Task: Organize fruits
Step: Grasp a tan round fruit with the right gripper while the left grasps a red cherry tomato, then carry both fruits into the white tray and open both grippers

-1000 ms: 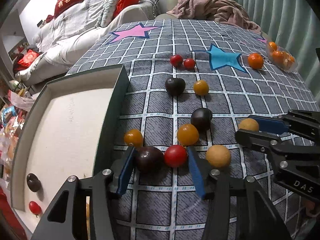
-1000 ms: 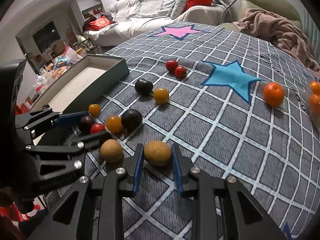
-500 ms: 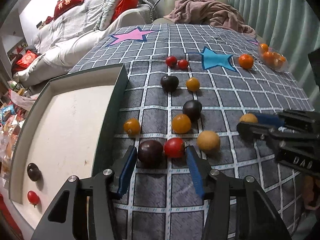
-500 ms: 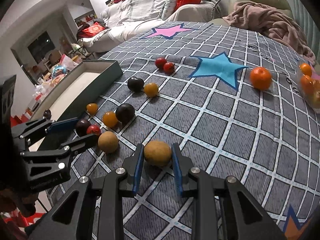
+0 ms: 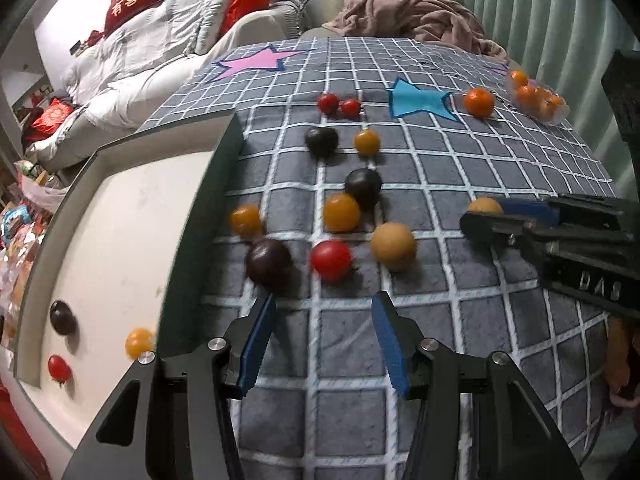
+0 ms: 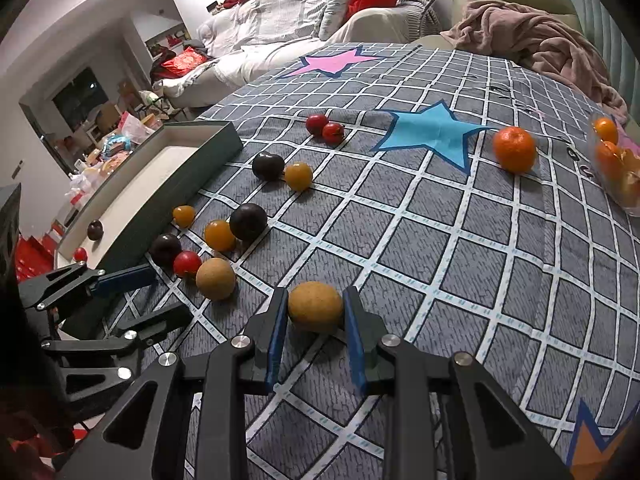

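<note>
Loose fruit lies on the grey checked cloth. My left gripper is open and holds nothing; a dark plum and a red tomato sit just past its fingertips. A tan round fruit lies to their right. My right gripper is shut on another tan fruit, which rests on the cloth. The green tray on the left holds a plum, a red tomato and a yellow tomato.
Further back on the cloth lie yellow tomatoes, plums, two red tomatoes and an orange. A clear bag of oranges sits at the far right. A pink blanket and a sofa lie beyond.
My left gripper has drawn back: the plum and red tomato that stood between its fingers now lie ahead of the tips. The right gripper keeps its hold on the tan fruit.
</note>
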